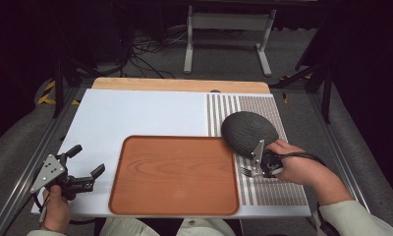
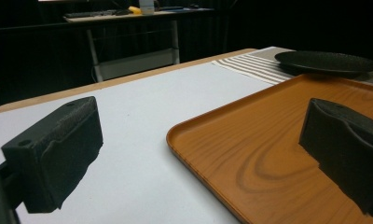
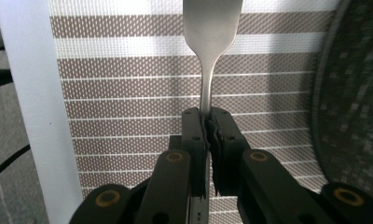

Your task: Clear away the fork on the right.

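Right gripper [image 3: 207, 123]: jaws clamped on fork [image 3: 211, 28] handle, above striped placemat [image 3: 128, 93], beside dark plate [image 1: 248, 132].
Left gripper [image 1: 85, 166]: jaws wide apart, empty, held level beside wooden tray [image 1: 175, 174].

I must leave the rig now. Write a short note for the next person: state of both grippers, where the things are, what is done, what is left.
Right gripper: shut on the silver metal fork, held low over the striped woven placemat.
Left gripper: open, holding nothing, over the white table left of the brown wooden tray.
Dark round textured plate: on the placemat, beside the tray's right edge.
Done: fork gripped.
Left: probably moving fork and plate onto the tray, which holds nothing yet.
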Available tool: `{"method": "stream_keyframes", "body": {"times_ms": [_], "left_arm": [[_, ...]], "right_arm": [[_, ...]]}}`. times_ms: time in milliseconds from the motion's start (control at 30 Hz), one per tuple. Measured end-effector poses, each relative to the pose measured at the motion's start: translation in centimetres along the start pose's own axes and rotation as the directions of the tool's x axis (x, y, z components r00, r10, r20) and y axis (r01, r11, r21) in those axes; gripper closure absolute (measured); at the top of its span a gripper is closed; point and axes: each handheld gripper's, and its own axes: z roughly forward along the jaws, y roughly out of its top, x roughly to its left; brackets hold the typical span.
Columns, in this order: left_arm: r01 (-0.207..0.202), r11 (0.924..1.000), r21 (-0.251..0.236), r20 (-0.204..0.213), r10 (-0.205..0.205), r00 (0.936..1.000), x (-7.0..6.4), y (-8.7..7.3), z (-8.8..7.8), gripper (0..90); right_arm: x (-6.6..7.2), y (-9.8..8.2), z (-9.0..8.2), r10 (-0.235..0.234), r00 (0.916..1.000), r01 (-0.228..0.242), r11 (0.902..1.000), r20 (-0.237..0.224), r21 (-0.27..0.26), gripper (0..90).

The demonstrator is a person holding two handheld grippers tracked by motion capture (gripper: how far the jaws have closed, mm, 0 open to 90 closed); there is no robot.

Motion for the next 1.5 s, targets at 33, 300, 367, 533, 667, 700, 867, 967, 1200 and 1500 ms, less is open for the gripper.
{"method": "stream_keyframes", "body": {"times_ms": [33,300,367,533,667,700,867,967,1200,1500], "left_arm": [[0.0,1.0,0.0,0.0,0.0,1.0,0.0,0.0,0.0,0.0],[0.002,1.0,0.001,-0.001,-0.002,1.0,0.0,0.0,-0.1,0.0],[0.002,1.0,0.002,0.0,-0.002,1.0,0.0,0.0,-0.1,0.0],[0.004,1.0,0.0,-0.003,-0.004,1.0,0.0,0.0,-0.1,0.0],[0.004,1.0,0.002,-0.002,-0.004,1.0,0.1,0.0,-0.1,0.0],[0.004,1.0,0.002,-0.002,-0.004,1.0,0.1,0.0,-0.1,0.0],[0.003,1.0,0.0,-0.005,-0.003,1.0,0.1,0.0,-0.1,0.0],[0.003,1.0,0.0,-0.005,-0.003,1.0,0.1,0.0,-0.1,0.0],[0.002,1.0,0.001,-0.004,-0.002,1.0,0.1,0.0,-0.1,0.0],[0.0,1.0,0.0,-0.003,0.0,1.0,0.1,0.0,-0.1,0.0]], "right_arm": [[-0.1,0.0,-0.2,0.003,1.0,-0.003,1.0,0.006,-0.005,85.2],[-0.4,0.0,-1.8,0.028,0.9984,-0.024,0.9968,0.049,-0.076,85.2],[-0.4,0.0,-2.3,0.04,0.9975,-0.034,0.994,0.058,-0.104,85.2],[-0.4,0.2,-3.3,0.066,0.995,-0.052,0.9832,0.075,-0.175,85.2],[-0.4,0.2,-3.8,0.086,0.9925,-0.066,0.9744,0.086,-0.215,85.2],[-0.4,0.3,-3.9,0.102,0.9913,-0.081,0.9714,0.083,-0.223,85.2],[-0.4,0.4,-4.6,0.177,0.9818,-0.151,0.9473,0.068,-0.282,85.2],[-0.4,0.7,-4.9,0.192,0.9774,-0.155,0.9334,0.087,-0.324,85.2],[-0.1,1.2,-5.5,0.246,0.9655,-0.192,0.8945,0.086,-0.404,85.2],[0.1,2.3,-6.2,0.309,0.9502,-0.252,0.8429,0.043,-0.475,85.2]]}}
